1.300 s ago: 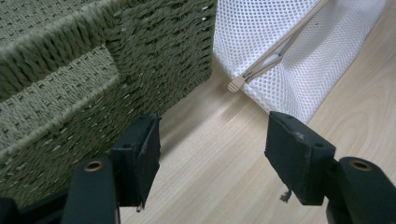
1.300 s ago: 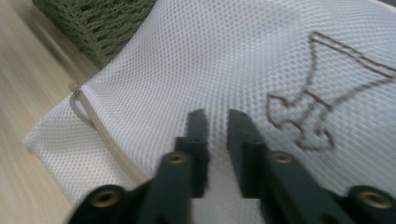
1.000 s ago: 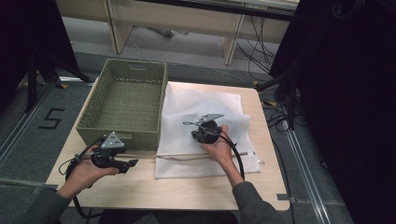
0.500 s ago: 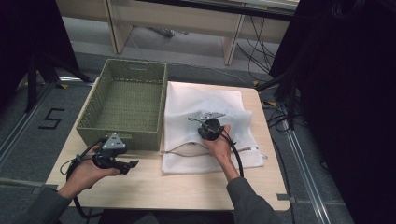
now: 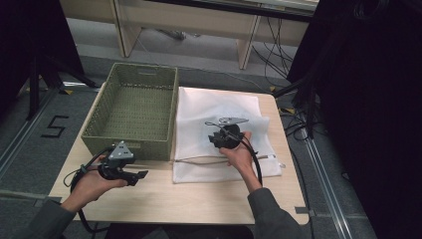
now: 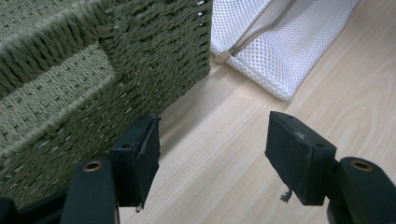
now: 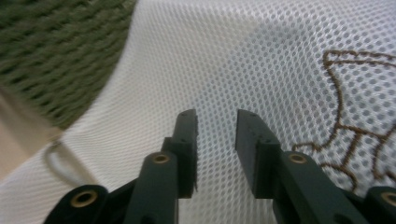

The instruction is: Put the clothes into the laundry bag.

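Mesh laundry bag [image 5: 219, 134] is lying flat at centre frame of the high view, beside the woven basket [image 5: 134, 112] on the worktop [image 5: 164, 199]. The right gripper [image 5: 219, 138], jaws just opening with nothing between them, is hovering over it; regripping an edge would likely handle better. The left gripper [image 5: 133, 175] is waiting, jaws apart.

Left gripper view is adding the bag's drawstring [image 6: 254, 33] tip near the basket corner.

Right gripper view is revealing brown embroidery [image 7: 355, 112] at right.
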Motion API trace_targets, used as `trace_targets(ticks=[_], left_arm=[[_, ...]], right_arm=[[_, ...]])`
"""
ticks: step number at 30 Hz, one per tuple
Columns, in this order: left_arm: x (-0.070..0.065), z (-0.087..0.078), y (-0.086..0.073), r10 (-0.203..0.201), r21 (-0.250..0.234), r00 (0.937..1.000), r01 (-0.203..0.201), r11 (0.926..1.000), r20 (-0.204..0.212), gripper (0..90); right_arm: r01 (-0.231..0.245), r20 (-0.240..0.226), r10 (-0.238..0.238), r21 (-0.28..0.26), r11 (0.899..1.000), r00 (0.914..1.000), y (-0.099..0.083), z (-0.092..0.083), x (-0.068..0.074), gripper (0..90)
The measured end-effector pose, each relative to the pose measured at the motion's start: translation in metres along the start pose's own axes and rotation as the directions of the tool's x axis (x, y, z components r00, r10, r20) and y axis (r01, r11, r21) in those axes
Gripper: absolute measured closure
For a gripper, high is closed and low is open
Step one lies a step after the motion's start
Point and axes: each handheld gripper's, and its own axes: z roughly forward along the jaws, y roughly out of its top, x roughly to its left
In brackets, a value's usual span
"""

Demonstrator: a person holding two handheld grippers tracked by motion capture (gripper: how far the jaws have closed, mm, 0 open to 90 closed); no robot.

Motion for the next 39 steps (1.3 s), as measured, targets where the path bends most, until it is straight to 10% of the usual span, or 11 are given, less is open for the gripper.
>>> trace_targets(ticks=[14, 39], left_arm=[[0.001, -0.002, -0.001, 0.004, -0.012, 0.9999, -0.004, 0.9999, -0.011, 30.6], [0.005, -0.003, -0.006, 0.05, 0.019, 0.9982, -0.05, 0.9986, -0.033, 27.4]], right_arm=[[-0.083, -0.033, 0.081, -0.063, 0.995, 0.9961, -0.014, -0.04, -0.004, 48.9], [-0.003, -0.045, 0.002, -0.016, 1.0, 0.999, -0.051, -0.069, 0.002, 40.1]])
